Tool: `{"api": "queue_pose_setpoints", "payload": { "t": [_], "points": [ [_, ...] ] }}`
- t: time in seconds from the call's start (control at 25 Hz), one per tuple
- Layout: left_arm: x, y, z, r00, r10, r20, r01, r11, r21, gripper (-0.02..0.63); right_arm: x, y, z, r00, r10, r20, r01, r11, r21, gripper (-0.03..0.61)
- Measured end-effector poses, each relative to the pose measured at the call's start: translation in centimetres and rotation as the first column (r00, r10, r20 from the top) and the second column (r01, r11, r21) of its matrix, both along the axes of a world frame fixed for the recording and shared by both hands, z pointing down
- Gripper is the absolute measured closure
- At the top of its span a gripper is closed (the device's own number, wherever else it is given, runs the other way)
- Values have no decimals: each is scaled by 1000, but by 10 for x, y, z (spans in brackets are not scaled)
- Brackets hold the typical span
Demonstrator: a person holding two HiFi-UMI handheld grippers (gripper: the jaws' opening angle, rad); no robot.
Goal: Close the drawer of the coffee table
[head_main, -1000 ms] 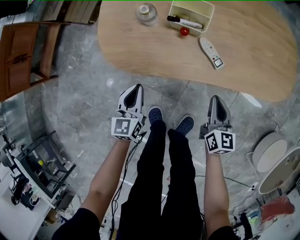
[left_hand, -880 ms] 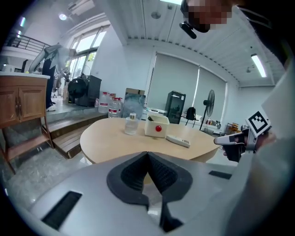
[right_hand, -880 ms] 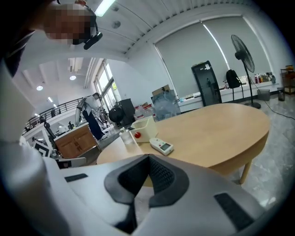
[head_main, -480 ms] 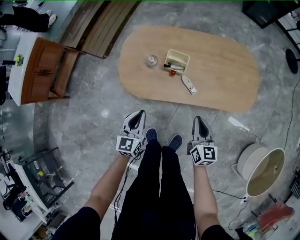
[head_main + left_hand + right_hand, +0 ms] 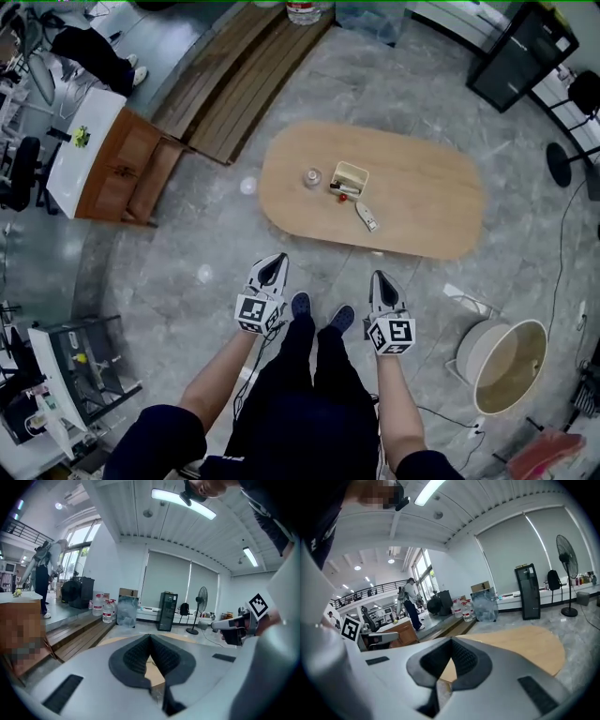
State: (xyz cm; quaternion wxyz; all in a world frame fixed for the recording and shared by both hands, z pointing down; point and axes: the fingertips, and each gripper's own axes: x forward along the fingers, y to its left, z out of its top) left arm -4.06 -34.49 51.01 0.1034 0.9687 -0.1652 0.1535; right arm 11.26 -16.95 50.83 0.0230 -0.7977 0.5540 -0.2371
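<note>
Since half a second ago the oval coffee table (image 5: 422,202) has shrunk toward the upper middle of the head view, and both tools now sit further from its near edge. Its worktop is pale, smooth wood with rounded ends. From above, its drawer cannot be made out.

On the worktop stand a small glass jar (image 5: 312,177) and a cream rectangular tray (image 5: 349,176), with a slim white remote (image 5: 367,217) just beside them. Grey veined stone floor (image 5: 187,244) surrounds it, and a brown wooden cabinet (image 5: 122,169) stands at the upper left.

The left tool (image 5: 271,270) and the right tool (image 5: 379,283) are held side by side in the lower middle, above the person's dark shoes, well apart from the coffee table. Each is clenched, its ribbed black pads meeting with nothing between them.

Only the tool views show the room level: water bottles (image 5: 105,610), a standing fan (image 5: 567,557) and drawn window blinds.
</note>
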Motion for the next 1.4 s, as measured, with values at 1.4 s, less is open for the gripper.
{"api": "queue_pose_setpoints", "payload": {
  "t": [1.4],
  "points": [
    [-20,37,-201,987,53,-154,-40,996,86,589,-39,0,-187,965,-187,-185,204,976,76,552]
  ]
}}
